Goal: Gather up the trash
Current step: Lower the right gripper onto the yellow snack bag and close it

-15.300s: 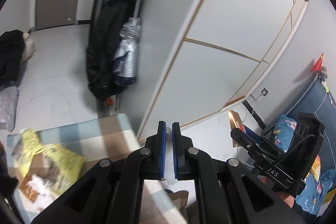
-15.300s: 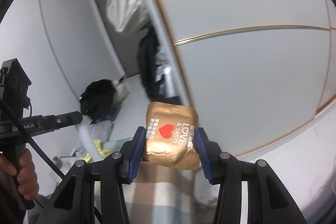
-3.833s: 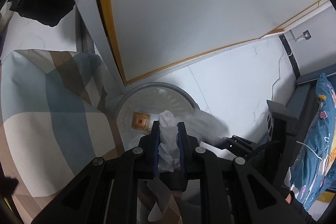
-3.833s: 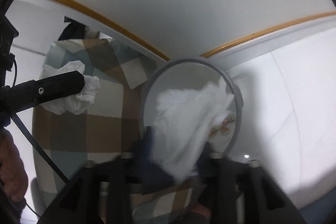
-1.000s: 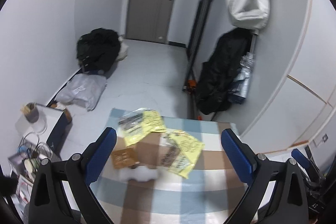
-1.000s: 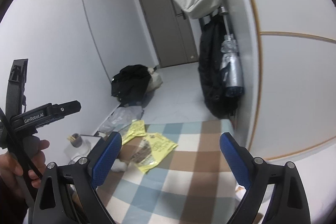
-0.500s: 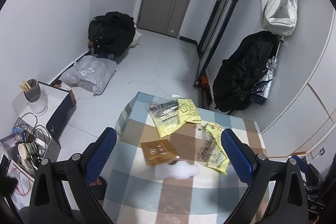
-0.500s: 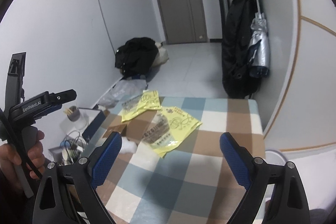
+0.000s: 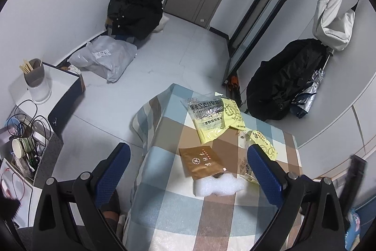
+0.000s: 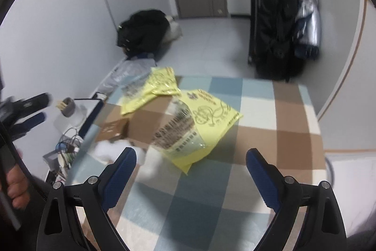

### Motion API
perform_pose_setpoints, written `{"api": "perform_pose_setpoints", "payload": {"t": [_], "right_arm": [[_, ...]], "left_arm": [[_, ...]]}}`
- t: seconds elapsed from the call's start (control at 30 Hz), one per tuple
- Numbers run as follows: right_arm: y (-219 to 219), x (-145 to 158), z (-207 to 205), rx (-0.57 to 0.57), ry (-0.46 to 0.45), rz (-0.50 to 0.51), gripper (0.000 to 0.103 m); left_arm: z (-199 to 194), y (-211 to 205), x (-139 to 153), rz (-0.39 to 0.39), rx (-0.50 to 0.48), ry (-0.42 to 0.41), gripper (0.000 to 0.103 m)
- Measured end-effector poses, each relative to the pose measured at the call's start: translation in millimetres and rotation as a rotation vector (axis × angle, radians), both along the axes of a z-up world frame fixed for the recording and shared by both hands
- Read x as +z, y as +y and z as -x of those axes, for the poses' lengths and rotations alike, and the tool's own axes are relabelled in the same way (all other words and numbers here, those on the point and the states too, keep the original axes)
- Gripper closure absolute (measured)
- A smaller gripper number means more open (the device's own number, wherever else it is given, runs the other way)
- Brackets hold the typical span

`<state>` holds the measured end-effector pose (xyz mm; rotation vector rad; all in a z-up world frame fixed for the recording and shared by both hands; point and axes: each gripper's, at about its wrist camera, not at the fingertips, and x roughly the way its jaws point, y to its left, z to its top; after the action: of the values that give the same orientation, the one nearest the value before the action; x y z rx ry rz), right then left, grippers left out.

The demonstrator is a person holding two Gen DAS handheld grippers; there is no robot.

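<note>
We hover over the table, its checked cloth in blue, brown and cream, with both tools above the near edge, probably because the trash sits bunched at the far left end and we need a full look before picking.

Left gripper is spread wide and empty, its blue pads framing the pile. Right gripper is just as wide, nothing between the pads, aimed at the nearer yellow bag. Wide makes sense for flat, floppy wrappers.

Biggest piece: the far yellow bag, part clear film with dark print, crinkled, lying at the far corner. Next, the near yellow bag, same make, slanted toward the middle, one corner lifted a touch off the cloth (a handy lip to pinch, we'd guess). The two bags touch or overlap at the top.

Then the brown sachet, flat and glossy with pale lettering, lying just left of the near bag. Smallest, the white foam scrap, crumpled and soft, touching the sachet's near edge.

A grey bin rim peeks past the table's right edge, so that's likely the drop point. Four pieces to go, by our count.
</note>
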<state>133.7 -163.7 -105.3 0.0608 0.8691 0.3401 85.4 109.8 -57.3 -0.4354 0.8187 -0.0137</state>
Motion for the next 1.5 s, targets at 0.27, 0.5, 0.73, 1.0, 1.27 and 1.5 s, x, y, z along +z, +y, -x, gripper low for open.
{"api": "perform_pose_setpoints", "payload": {"t": [0.27,0.5,0.73,1.0,1.27,1.5], "right_arm": [[2,-34,-50,-0.06,0.106,-0.003,0.009],[15,-44,-80,-0.113,0.165,-0.037,0.008],[48,-51,-91,-0.186,0.202,0.055,0.008],[72,-54,-94,-0.204,0.171,0.189,0.003],[62,-49,-88,-0.204,0.182,0.184,0.035],[37,-47,-70,-0.183,0.159,0.156,0.082]], "left_arm": [[-10,5,-6,0.04,-0.022,0.038,0.005],[-14,11,-9,0.072,-0.016,0.053,0.005],[-16,21,-15,0.119,-0.004,0.083,0.005],[-16,27,-16,0.155,0.013,0.089,0.005],[-17,28,-17,0.146,0.011,0.092,0.005],[-18,24,-19,0.135,0.009,0.1,0.005]]}}
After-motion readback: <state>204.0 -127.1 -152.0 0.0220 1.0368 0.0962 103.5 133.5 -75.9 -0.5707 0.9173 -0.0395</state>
